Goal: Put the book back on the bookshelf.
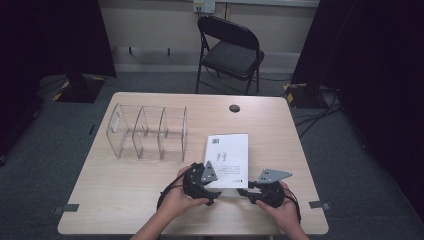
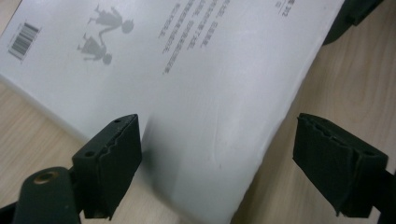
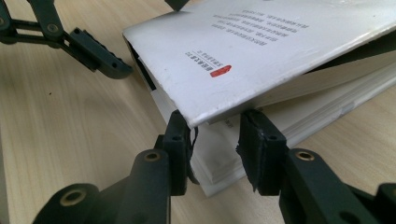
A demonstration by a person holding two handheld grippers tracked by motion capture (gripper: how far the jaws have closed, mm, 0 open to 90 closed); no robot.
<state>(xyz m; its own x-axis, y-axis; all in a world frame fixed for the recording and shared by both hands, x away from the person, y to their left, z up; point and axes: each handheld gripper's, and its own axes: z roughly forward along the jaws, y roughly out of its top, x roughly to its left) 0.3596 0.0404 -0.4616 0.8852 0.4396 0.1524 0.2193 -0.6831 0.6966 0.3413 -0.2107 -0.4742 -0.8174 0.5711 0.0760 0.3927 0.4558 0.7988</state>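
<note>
Currently, the right gripper [image 3: 215,140] clamps the book [image 1: 227,157] corner, lifting its cover, at 5 o'clock on the bench [image 1: 125,195]. The left gripper [image 2: 217,158] stands released over it. Next: slide beneath the cover.

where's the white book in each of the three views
High view: the white book lies flat right of the table's centre, just beyond the two grippers.
Left gripper view: the book fills the top and middle, its back cover facing up, between the open jaws.
Right gripper view: the book spans the upper right, its near corner between the jaws.
Shared landmark: the grey printed text on the cover, on the wooden table.
</note>
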